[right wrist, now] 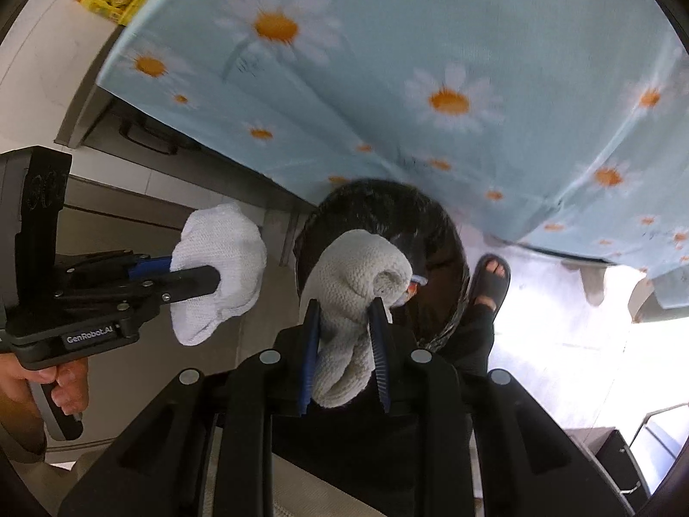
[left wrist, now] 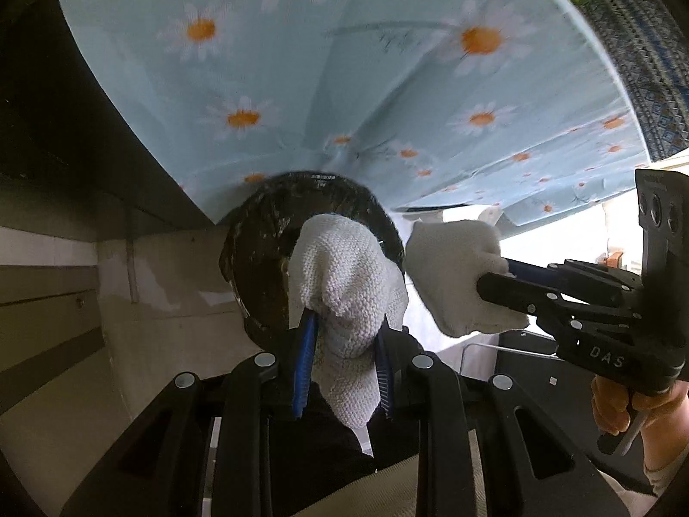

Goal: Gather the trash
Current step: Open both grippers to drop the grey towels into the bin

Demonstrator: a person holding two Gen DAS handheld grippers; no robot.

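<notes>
Two white knitted cloth wads, one per tongs. My left tongs (left wrist: pixel 342 323) clamped on left white knitted cloth wad (left wrist: pixel 344 280); my right tongs (right wrist: pixel 344 331) clamped on right greyish-white knitted cloth wad (right wrist: pixel 357 284). Both wads hang over round black bin mouth (right wrist: pixel 448 232), below edge of table in daisy-print blue cloth (left wrist: pixel 344 64). Wads look soft, light, squashy, likely snag on ribbed blue pads; grip mid-bundle suits. Room tight: table edge just beyond bin, sandalled foot (right wrist: pixel 488 282) beside bin, cabinet at left.
</notes>
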